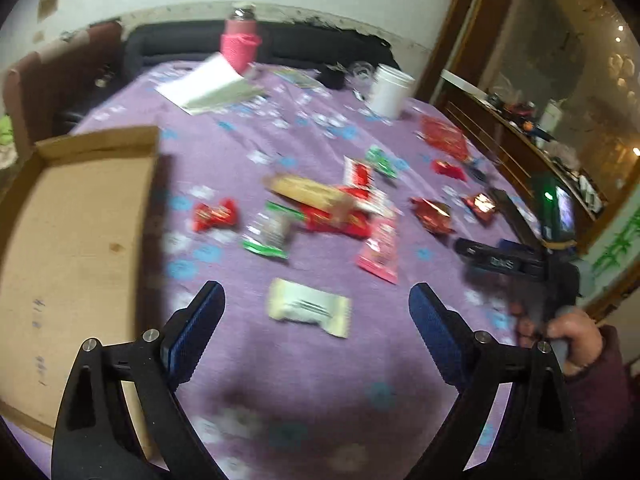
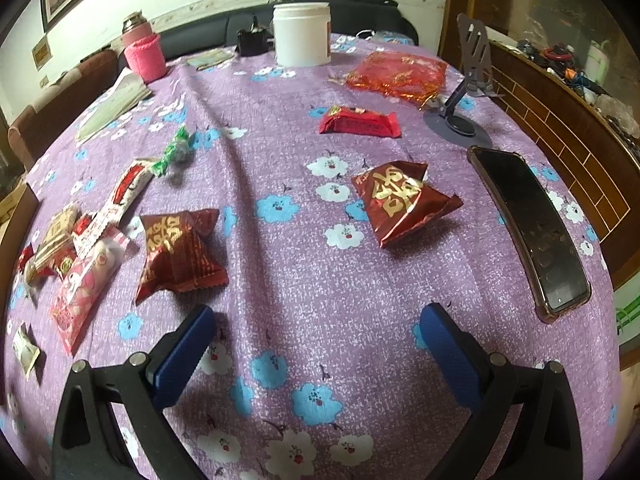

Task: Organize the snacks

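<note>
The snacks are lying scattered over the purple flowered surface (image 2: 304, 240): a white wrapped bar (image 1: 310, 307) is sitting just ahead of your left gripper (image 1: 316, 312), whose jaws are standing wide apart and holding nothing. Beyond it, a pile of red, green and pink packets (image 1: 328, 212) is crowding the middle, and an open cardboard box (image 1: 76, 240) is resting to the left of them. Your right gripper (image 2: 318, 332) is also gaping open with nothing between its jaws; two dark red pouches (image 2: 180, 252) (image 2: 404, 202) are lying ahead of it, well apart, with a black phone (image 2: 528, 228) lying off to the right.
</note>
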{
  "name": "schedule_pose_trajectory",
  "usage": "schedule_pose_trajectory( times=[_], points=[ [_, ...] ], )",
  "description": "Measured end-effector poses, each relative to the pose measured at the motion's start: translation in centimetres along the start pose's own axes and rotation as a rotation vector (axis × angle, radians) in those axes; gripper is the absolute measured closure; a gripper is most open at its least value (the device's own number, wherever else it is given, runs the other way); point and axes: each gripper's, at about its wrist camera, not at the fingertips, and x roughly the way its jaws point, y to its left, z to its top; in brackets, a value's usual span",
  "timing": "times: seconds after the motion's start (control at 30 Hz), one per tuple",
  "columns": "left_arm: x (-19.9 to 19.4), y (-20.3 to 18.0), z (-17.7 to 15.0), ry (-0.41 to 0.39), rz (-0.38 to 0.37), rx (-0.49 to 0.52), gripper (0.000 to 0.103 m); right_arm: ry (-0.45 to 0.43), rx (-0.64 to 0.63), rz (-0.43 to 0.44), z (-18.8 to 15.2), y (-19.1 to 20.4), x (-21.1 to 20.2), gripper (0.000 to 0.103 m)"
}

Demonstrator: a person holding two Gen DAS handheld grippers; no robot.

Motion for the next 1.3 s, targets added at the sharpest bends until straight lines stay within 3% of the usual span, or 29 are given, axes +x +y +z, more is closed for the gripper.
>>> schedule_pose_trajectory(
  times=[0.17, 0.33, 0.47, 0.6, 0.8, 0.87, 0.93, 1.0, 1.3],
  points=[
    [1.9, -2.3, -1.0, 0.069, 0.036, 0.074, 0.009, -0.001, -0.005, 0.003, -0.1, 0.0, 0.0, 0.0],
    [4.6, -1.8, -1.6, 0.188, 0.078, 0.045, 0.009, -0.004, -0.006, 0.008, -0.2, 0.0, -0.1, 0.0],
    [4.5, -2.2, -2.3, 0.186, 0.114, 0.075, 0.009, 0.003, -0.004, 0.007, -0.2, -0.1, 0.0, 0.0],
    [5.2, -3.6, -2.6, 0.232, 0.169, 0.191, 0.0, 0.021, -0.019, 0.008, -0.1, 0.0, 0.0, 0.0],
    [4.4, -3.3, -3.0, 0.246, 0.171, 0.158, 0.0, 0.025, -0.019, -0.014, -0.5, 0.0, -0.4, 0.0],
    [3.3, -2.7, -3.1, 0.237, 0.124, 0.102, 0.003, 0.008, -0.035, -0.064, -1.2, 0.3, -1.4, 0.0],
    [1.6, -2.3, -3.0, 0.192, 0.083, 0.059, 0.006, -0.054, -0.068, -0.092, -1.9, 0.8, -3.4, 0.0],
    [-1.5, -2.1, -2.5, 0.098, 0.077, 0.041, 0.006, -0.122, -0.094, -0.099, -2.4, 1.3, -6.1, 0.0],
    [-23.6, -5.2, 1.3, -0.497, 0.078, 0.144, 0.006, -0.462, -0.066, 0.005, -1.6, 1.1, -24.1, 0.001]
  ],
)
